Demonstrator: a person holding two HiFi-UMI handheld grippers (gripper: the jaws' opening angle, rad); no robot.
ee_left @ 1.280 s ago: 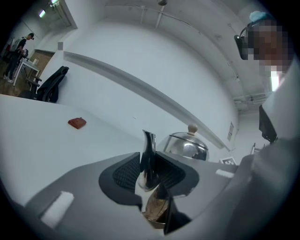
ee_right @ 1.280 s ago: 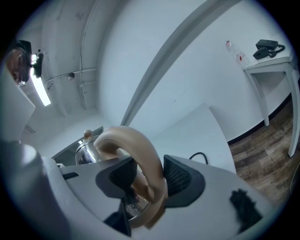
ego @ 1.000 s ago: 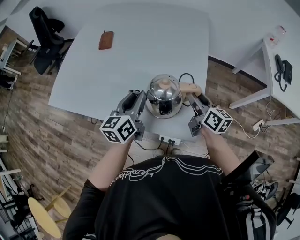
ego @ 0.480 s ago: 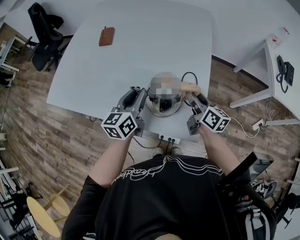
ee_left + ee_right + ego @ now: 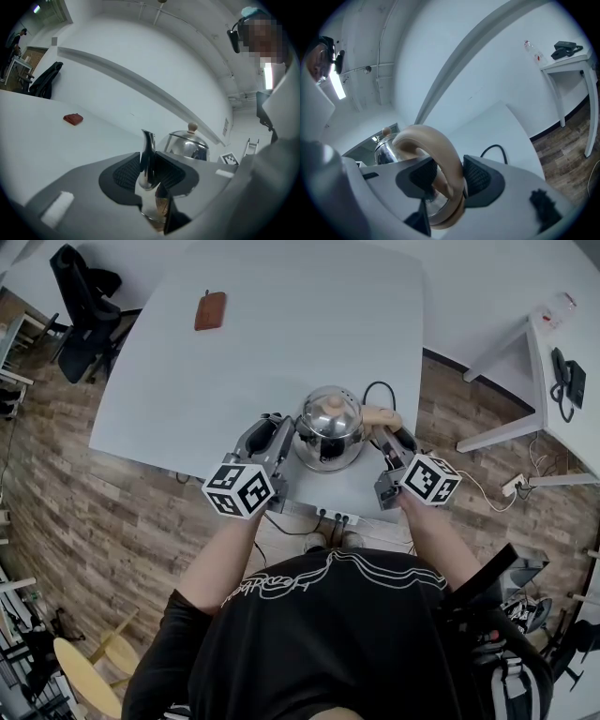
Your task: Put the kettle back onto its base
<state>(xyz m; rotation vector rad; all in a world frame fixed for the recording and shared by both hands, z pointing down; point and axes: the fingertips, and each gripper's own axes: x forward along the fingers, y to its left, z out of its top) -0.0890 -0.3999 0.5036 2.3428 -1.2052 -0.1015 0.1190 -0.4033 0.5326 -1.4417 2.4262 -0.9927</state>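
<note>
A shiny steel kettle (image 5: 328, 427) with a small wooden lid knob stands low over the near edge of the white table (image 5: 234, 362). Its base is hidden under it. My left gripper (image 5: 281, 432) is shut on the thin steel spout (image 5: 149, 154), which stands between the ribbed pads (image 5: 125, 172); the kettle's dome (image 5: 187, 145) shows behind. My right gripper (image 5: 384, 432) is shut on the curved beige handle (image 5: 440, 150), with the kettle body (image 5: 386, 150) to its left. Both grippers point nearly level across the table.
A black cord (image 5: 375, 390) curls on the table just behind the kettle. A brown pouch (image 5: 210, 310) lies far back left. A power strip (image 5: 328, 517) hangs below the table's near edge. A black chair (image 5: 84, 287) and a side desk (image 5: 562, 381) flank the table.
Both grippers and the kettle between them have sunk a little toward the table. The grips on spout and handle are unchanged.
</note>
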